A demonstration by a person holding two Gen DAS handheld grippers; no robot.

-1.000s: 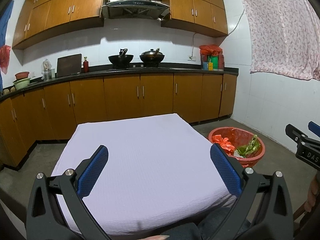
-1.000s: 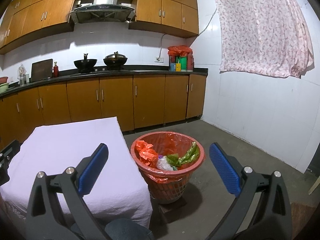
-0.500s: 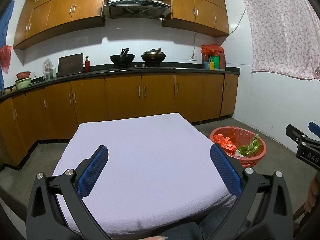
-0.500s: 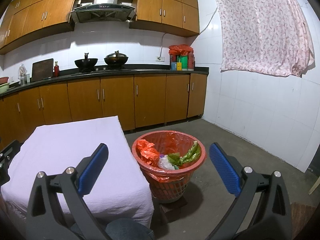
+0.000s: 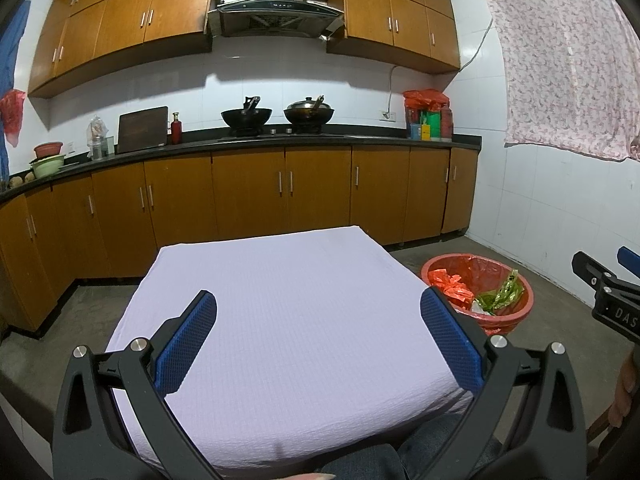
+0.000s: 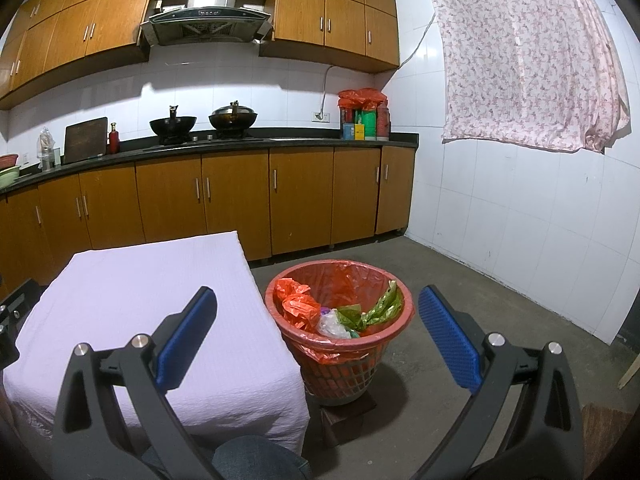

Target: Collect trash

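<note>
With the left gripper (image 5: 318, 322) and right gripper (image 6: 318, 320) both wide and empty, we should scan the cloth-covered surface (image 5: 296, 300) before declaring the trash basket (image 6: 340, 354) full.

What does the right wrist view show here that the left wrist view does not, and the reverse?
Only the right wrist view shows the red plastic basket's lattice wall, the dark block under it and the clear plastic bag inside. Only the left wrist view shows the whole lavender cloth-covered table, the blue cloth hanging far left and the right gripper's side. Both show the open grippers, the left gripper included, the orange bag, green wrappers, two black woks and pink floral curtain.
</note>
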